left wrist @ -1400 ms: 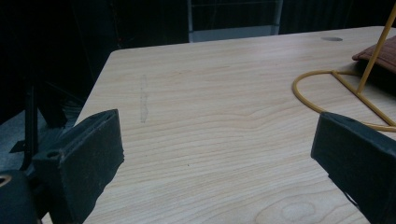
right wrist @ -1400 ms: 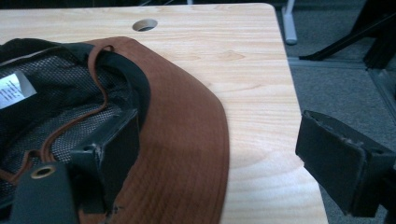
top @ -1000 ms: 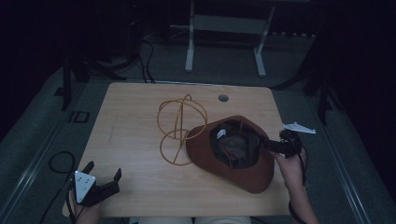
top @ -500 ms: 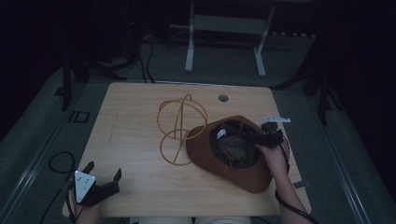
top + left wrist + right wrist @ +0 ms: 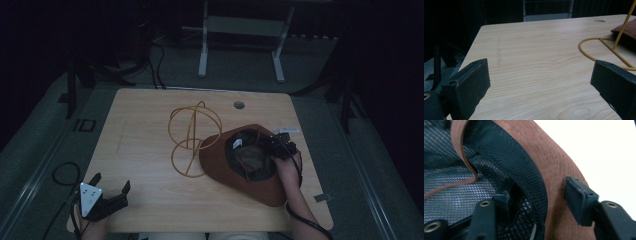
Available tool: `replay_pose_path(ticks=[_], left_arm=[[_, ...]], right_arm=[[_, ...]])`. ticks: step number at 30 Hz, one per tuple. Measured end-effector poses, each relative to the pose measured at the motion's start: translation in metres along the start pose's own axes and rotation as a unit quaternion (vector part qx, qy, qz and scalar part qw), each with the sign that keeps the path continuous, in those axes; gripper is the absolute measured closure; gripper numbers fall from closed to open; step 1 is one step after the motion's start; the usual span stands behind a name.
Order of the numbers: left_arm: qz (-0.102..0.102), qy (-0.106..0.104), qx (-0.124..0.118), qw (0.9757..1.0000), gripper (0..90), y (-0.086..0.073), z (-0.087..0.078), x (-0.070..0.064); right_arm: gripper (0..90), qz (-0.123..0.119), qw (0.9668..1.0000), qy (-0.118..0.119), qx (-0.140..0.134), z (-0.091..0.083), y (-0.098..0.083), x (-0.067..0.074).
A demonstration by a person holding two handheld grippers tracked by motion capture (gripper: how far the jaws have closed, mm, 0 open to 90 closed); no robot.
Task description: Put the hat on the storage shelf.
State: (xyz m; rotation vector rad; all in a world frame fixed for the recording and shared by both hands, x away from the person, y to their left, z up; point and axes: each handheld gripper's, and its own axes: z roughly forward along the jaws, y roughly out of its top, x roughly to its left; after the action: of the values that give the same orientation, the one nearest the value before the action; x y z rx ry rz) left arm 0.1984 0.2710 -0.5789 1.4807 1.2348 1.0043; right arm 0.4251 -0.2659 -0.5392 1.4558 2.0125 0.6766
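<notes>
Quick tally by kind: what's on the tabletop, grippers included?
Brown hat: 1
Yellow wire stand: 1
Grippers: 2, the left gripper and the right gripper
Total: 4

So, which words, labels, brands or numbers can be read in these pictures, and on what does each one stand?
No text can be read in any view.
Brown hat: a small pale tag sits inside the crown, too small and dim to read.
Wooden table, yellow wire stand, left gripper and right gripper: no lettering visible.
</notes>
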Motion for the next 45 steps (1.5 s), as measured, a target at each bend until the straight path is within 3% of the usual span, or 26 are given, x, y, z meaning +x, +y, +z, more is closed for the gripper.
replay_pose_path(ticks=[4, 8, 10, 15, 18, 23, 34, 37, 40, 42, 44, 45], left_arm=[[-0.002, 0.0, -0.001, 1.0, 2.9, 0.0, 0.0, 0.0], [-0.001, 0.0, -0.001, 1.0, 2.9, 0.0, 0.0, 0.0], [-0.002, 0.001, 0.0, 1.0, 2.9, 0.0, 0.0, 0.0], [-0.002, 0.002, 0.0, 1.0, 2.9, 0.0, 0.001, 0.0], [-0.002, 0.003, 0.0, 1.0, 2.9, 0.0, 0.0, 0.0], [-0.001, 0.006, 0.0, 1.0, 2.9, 0.0, 0.0, 0.0], [-0.002, -0.001, 0.01, 0.9999, 2.9, 0.002, 0.003, -0.005], [0.014, 0.005, 0.021, 0.9997, 2.9, 0.005, 0.002, -0.012], [0.027, 0.002, 0.012, 0.9996, 2.9, 0.012, -0.001, -0.021], [0.024, -0.008, 0.007, 0.9996, 2.9, 0.02, -0.004, -0.027], [0.002, -0.047, -0.002, 0.9989, 2.9, 0.032, -0.007, -0.035], [0.0, -0.057, -0.005, 0.9984, 2.9, 0.036, -0.008, -0.038]], right_arm=[[63.9, -0.015, 0.9992, -0.037, -0.004, 0.003, -0.003, 0.005], [79.1, -0.012, 0.9984, -0.051, -0.019, 0.001, -0.005, 0.004], [81.3, -0.013, 0.9983, -0.053, -0.023, 0.0, -0.004, 0.004], [83.5, 0.016, 0.9977, -0.028, -0.059, -0.015, 0.001, -0.002], [83.8, 0.029, 0.9958, -0.015, -0.086, -0.028, 0.005, -0.005], [84.0, 0.054, 0.9905, 0.007, -0.126, -0.052, 0.013, -0.012], [84.1, 0.089, 0.9773, 0.015, -0.191, -0.098, 0.023, -0.029], [84.1, 0.091, 0.9743, 0.018, -0.205, -0.11, 0.025, -0.034], [84.1, 0.09, 0.9722, 0.024, -0.215, -0.12, 0.026, -0.037], [84.1, 0.094, 0.9707, 0.033, -0.219, -0.125, 0.026, -0.039], [84.0, 0.094, 0.97, 0.035, -0.222, -0.129, 0.024, -0.041], [84.0, 0.099, 0.969, 0.042, -0.223, -0.132, 0.023, -0.043]])
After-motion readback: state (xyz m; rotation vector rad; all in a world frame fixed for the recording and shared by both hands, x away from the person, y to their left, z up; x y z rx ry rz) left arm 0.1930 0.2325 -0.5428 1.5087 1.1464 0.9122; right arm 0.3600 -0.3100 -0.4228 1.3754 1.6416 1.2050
